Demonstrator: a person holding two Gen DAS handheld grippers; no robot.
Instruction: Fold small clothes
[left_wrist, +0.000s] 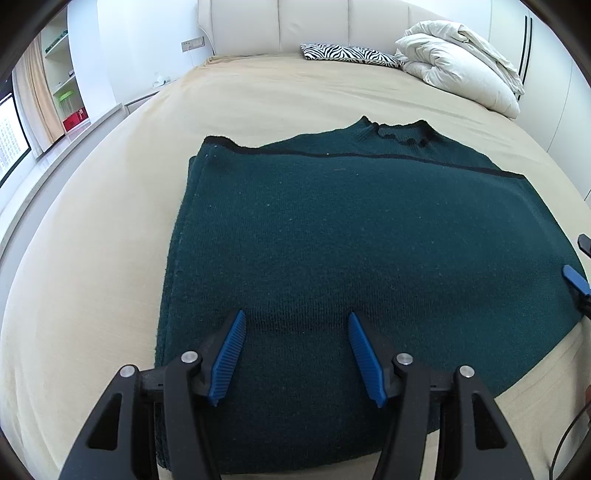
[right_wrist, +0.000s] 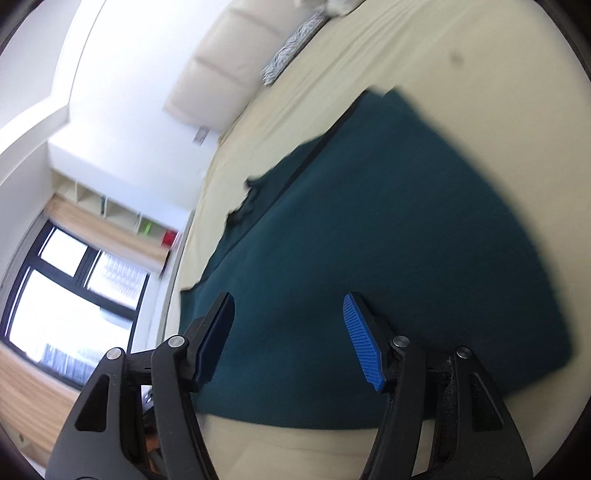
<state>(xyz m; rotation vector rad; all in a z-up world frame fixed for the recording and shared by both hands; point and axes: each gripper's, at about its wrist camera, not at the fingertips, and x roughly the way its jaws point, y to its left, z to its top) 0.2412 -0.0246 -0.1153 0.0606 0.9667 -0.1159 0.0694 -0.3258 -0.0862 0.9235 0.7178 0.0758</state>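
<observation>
We have the wide bed (left_wrist: 110, 229) under us, covered in a smooth beige sheet, with a padded cream headboard (left_wrist: 314, 26) at its far end. Against that end sit a puffy white duvet (left_wrist: 461, 62), bundled loosely, and a flat zebra-print pillow (left_wrist: 351, 55).

In the middle of the bed lies the dark green sweater (left_wrist: 351, 236), a thick, finely ribbed knit with a slightly fuzzy face. We judge the fold to be well along: its lower half appears doubled up over the chest, the black-trimmed hem (left_wrist: 369, 157) running straight across just below the wavy collar (left_wrist: 399, 133), and layered edges show along its left side. No sleeves are visible, so we take them to be tucked inside. What may remain is one more fold, though we cannot be sure.

Our left gripper (left_wrist: 295, 321) hovers over the near edge of the sweater, jaws apart, nothing between its ribbed blue pads (left_wrist: 229, 362). Our right gripper (right_wrist: 288, 306) likewise stands parted and empty over the knit, in a blurred view.
</observation>
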